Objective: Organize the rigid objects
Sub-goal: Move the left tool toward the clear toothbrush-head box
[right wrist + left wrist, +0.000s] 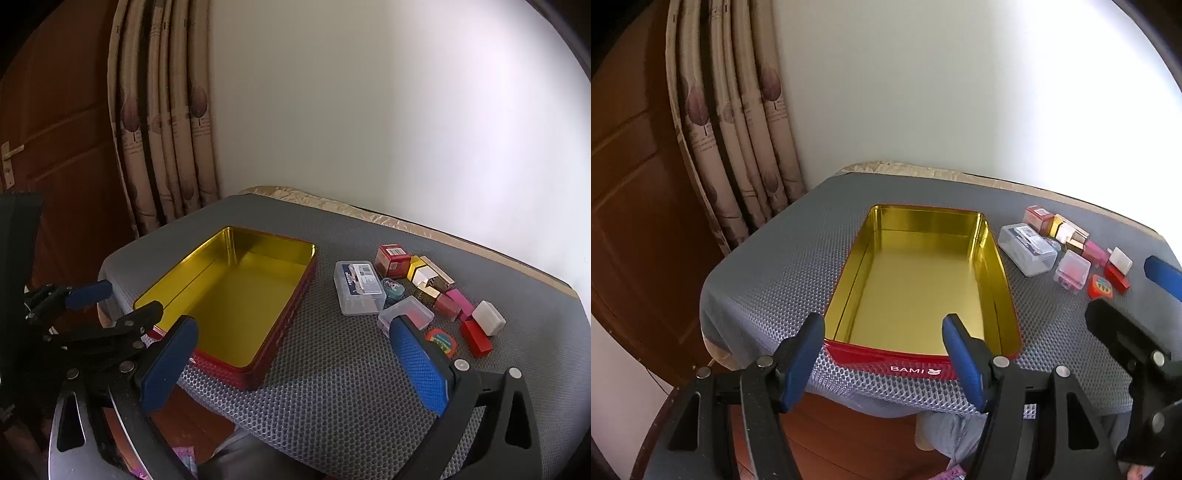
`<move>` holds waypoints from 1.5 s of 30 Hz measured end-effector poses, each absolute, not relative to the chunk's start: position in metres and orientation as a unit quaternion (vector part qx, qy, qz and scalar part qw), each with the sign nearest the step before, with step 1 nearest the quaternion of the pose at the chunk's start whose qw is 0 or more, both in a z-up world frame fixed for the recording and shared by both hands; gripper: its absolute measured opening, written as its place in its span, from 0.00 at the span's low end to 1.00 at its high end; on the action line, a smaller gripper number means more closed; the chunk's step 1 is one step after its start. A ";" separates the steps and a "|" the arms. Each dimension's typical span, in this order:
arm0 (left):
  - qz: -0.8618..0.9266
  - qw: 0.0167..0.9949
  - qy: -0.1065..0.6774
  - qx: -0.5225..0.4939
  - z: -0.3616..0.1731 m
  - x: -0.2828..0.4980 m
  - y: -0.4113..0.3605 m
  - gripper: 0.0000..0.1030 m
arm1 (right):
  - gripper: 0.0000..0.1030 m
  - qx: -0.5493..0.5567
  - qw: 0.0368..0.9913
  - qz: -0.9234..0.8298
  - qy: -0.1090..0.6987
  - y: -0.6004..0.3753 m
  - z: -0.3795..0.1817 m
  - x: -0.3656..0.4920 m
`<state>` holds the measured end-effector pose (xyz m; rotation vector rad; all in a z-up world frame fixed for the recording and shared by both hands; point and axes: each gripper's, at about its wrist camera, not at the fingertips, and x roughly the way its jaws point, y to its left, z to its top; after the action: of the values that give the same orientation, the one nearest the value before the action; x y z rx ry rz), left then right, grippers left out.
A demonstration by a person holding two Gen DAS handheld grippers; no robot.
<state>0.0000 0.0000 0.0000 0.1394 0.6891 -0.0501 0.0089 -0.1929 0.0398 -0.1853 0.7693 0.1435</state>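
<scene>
Small rigid objects (1067, 251) lie in a loose cluster on the grey mesh mat (768, 273) that covers the tabletop, right of an open red tin (923, 280) with a bare gold inside. From the left wrist view, the left gripper (882, 354) hangs over the tin's near short wall, its blue fingers (803, 354) spread wide with nothing between them but the tin's near rim and the mat edge below; the cluster sits well apart, up and to the right. The gripper tilts downward toward the tin floor. At the right edge, the right gripper's black frame and one blue pad enter, near a round red-rimmed piece (1102, 286). The mat's near edge drops off just under the fingers. From the right wrist view, the right gripper (295, 365) also tilts downward, fingers (421, 365) stretched wide and gripping nothing; bare mat lies between them. Its right finger reaches close to a small clear box (406, 314) and the round piece (441, 341). A larger clear case (358, 288), a red carton (392, 260), gold and pink blocks and a white block (488, 317) lie beyond. The tin (236, 295) lies left, with the left gripper (99, 306) at its near corner. Open mat runs between tin and cluster.
</scene>
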 end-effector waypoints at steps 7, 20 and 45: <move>-0.026 0.935 0.350 0.054 -0.002 0.000 0.002 0.66 | 1.00 -0.088 0.923 0.065 0.368 -0.200 0.046 0.010; -0.046 0.930 0.353 0.096 -0.004 -0.002 -0.017 0.66 | 1.00 -0.074 0.927 -0.001 0.367 -0.270 0.043 0.005; -0.245 0.868 0.410 0.132 -0.005 0.031 -0.171 0.66 | 1.00 0.023 0.912 -0.147 0.382 -0.486 0.032 0.000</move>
<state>0.0307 -0.1706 -0.0046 0.2754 0.8589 -0.5128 -0.0002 -0.4856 0.0317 0.0475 0.7864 -0.3037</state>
